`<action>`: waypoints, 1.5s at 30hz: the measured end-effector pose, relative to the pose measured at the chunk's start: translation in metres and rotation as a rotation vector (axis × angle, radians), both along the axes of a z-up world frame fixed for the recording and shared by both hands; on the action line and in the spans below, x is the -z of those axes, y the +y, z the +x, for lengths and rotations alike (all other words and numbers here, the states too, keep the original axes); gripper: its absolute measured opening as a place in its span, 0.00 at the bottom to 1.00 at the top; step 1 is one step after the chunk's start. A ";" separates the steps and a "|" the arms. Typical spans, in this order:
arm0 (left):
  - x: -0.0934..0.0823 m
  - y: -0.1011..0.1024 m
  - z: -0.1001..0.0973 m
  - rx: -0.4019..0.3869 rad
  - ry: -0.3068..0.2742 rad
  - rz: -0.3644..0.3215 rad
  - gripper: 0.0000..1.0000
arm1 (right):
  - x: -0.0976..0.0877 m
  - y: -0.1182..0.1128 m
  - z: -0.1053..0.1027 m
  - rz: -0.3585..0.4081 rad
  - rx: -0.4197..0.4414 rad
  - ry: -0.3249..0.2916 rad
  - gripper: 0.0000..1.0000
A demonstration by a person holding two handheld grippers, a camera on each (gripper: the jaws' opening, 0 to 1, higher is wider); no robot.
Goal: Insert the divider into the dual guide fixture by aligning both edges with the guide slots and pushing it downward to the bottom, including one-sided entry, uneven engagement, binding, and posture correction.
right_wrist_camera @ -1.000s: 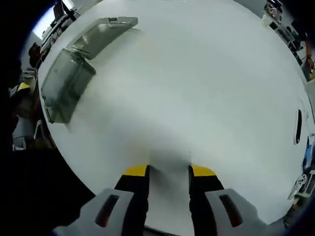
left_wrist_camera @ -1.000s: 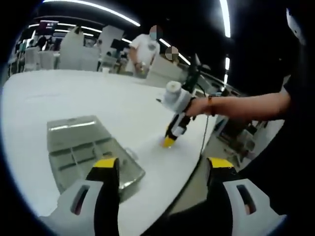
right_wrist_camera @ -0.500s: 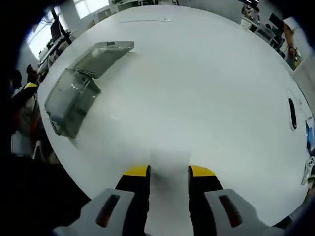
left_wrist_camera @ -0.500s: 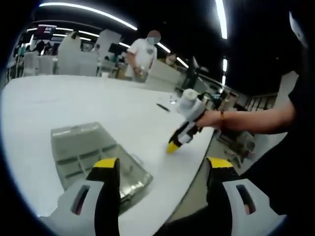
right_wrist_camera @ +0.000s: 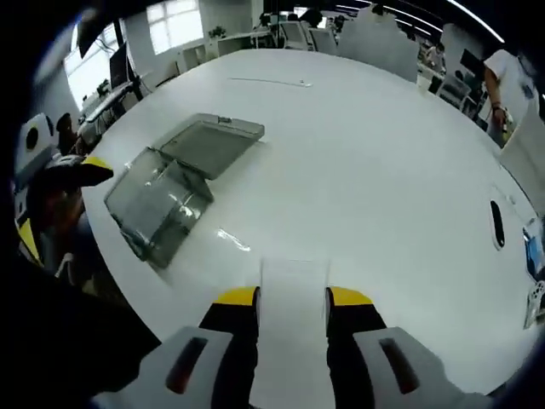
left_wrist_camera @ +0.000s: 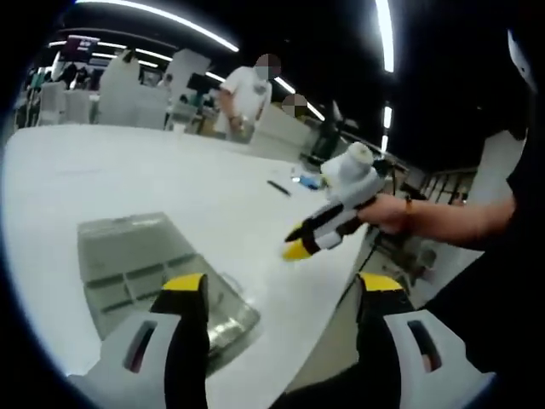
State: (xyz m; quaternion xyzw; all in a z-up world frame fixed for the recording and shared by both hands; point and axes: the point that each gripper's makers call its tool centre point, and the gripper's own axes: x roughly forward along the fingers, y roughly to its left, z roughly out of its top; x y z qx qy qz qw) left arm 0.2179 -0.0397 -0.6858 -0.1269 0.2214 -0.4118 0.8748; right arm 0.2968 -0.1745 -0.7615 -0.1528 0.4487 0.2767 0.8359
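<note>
Right gripper point(right_wrist_camera: 292, 298), right gripper view: yellow-tipped jaws closed on a thin pale translucent sheet, the divider point(right_wrist_camera: 294, 277); its lower part hidden between the jaws, its upper edge faint against the white table point(right_wrist_camera: 383, 170); held clear above the tabletop. Fixture point(right_wrist_camera: 162, 200): clear plastic box with its lid point(right_wrist_camera: 213, 143) folded open flat behind it, on the table well left of the divider; inner ribs show dimly, contents hard to make out. Left gripper point(left_wrist_camera: 281, 294), left gripper view: jaws wide apart, nothing between them; its near jaw covers the box's front corner. Fixture point(left_wrist_camera: 145, 268) here shows compartment walls, slots not discernible. Right gripper point(left_wrist_camera: 328, 223) seen from the side, in a hand point(left_wrist_camera: 387, 211), raised over the table edge; the divider too thin to make out there. Small dark pen-like item point(left_wrist_camera: 278, 187) on the far table, unidentifiable. No legible writing. Standing person point(left_wrist_camera: 245, 94) in background, blurred.
</note>
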 end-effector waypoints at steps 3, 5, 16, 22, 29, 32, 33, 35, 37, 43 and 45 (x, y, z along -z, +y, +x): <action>-0.003 0.000 0.006 -0.007 -0.006 -0.008 0.68 | -0.011 0.010 0.003 0.036 -0.029 -0.047 0.26; -0.003 0.002 0.009 -0.020 -0.002 -0.013 0.68 | -0.015 0.014 0.002 0.043 -0.026 -0.063 0.26; -0.006 0.015 0.011 -0.083 0.000 -0.020 0.68 | -0.033 0.057 -0.009 0.145 -0.140 -0.146 0.26; -0.002 0.016 0.010 -0.090 0.016 -0.004 0.67 | -0.037 0.074 -0.016 0.164 -0.158 -0.145 0.26; -0.007 0.024 0.009 -0.120 0.015 -0.018 0.67 | -0.053 0.089 -0.014 0.202 -0.182 -0.188 0.26; -0.004 0.029 0.014 -0.141 0.016 -0.002 0.66 | -0.058 0.094 -0.014 0.224 -0.191 -0.198 0.26; -0.004 0.031 0.016 -0.150 0.013 -0.006 0.66 | -0.058 0.095 -0.014 0.224 -0.190 -0.197 0.26; -0.006 0.034 0.020 -0.173 0.008 -0.021 0.66 | -0.062 0.098 -0.014 0.235 -0.186 -0.225 0.26; -0.007 0.036 0.020 -0.184 0.011 -0.025 0.65 | -0.064 0.102 -0.016 0.248 -0.180 -0.221 0.26; -0.009 0.035 0.015 -0.178 0.008 -0.029 0.60 | -0.070 0.110 -0.029 0.228 -0.222 -0.237 0.26; -0.009 0.033 0.013 -0.173 0.015 -0.038 0.58 | -0.071 0.112 -0.032 0.232 -0.223 -0.242 0.26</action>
